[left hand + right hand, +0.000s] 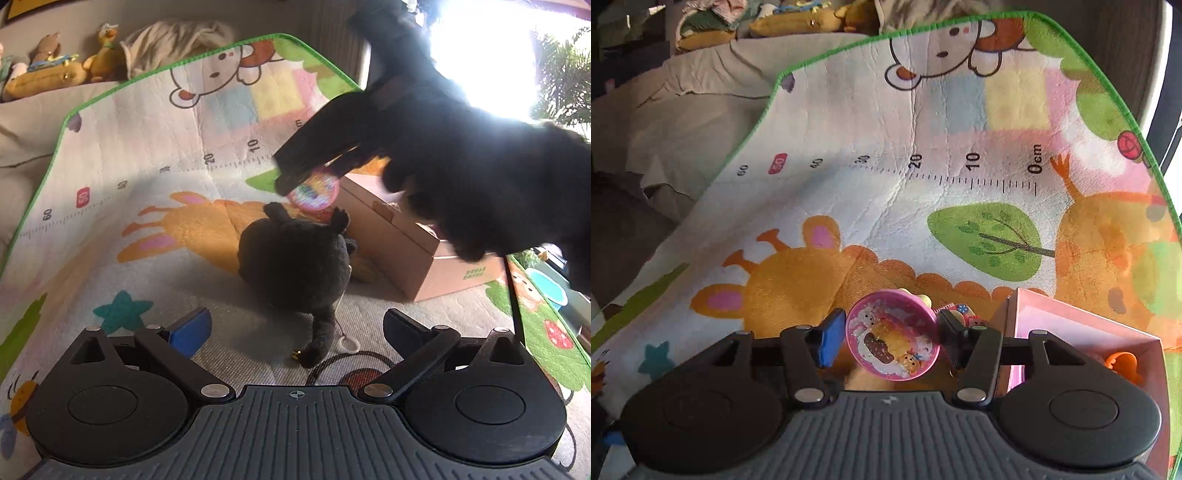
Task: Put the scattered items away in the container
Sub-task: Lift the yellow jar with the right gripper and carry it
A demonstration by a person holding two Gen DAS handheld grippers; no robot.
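Pink bowl (893,334) between R gripper (886,341) jaws, just left of the box (1082,325).

Bowl looks light, stiff plastic w/ slick rim, likely to slip; best pinched across the rim, as the narrowed jaws now bracket it, though contact isn't clear. Box wall sits close on the right, so little room there; mat (923,122) beyond is open. Black plush (295,258), soft, lies near box; L gripper (295,328) hangs wide, empty, above it.
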